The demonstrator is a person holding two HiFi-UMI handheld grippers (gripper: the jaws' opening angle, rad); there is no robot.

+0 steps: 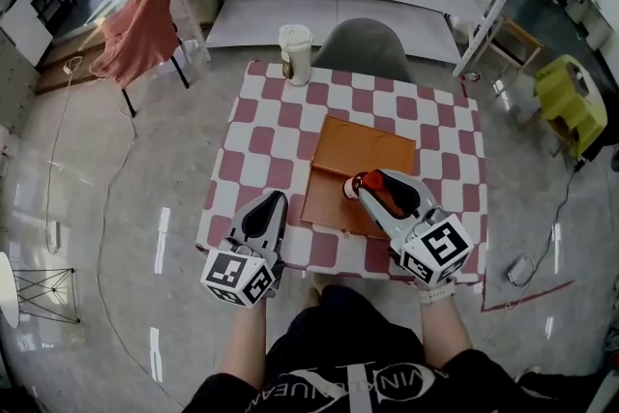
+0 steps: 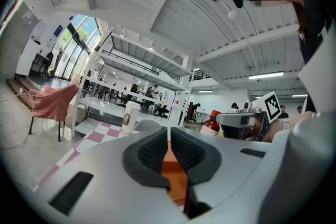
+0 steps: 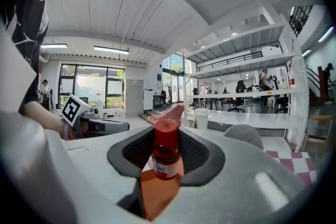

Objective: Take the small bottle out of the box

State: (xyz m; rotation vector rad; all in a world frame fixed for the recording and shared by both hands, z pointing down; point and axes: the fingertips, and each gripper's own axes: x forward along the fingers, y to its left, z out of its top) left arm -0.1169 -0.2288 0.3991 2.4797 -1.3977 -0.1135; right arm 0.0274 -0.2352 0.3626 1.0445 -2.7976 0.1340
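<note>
Grips the small bottle [image 3: 166,157] by its body in the right gripper [image 1: 366,185], red cap uppermost in that gripper's view; hangs over the lower right part of the orange box [image 1: 363,145], mid-frame in the head view; probably needs only a carry clear; rests the left gripper [image 1: 274,204] lower left, jaws nearly together, empty.
</note>
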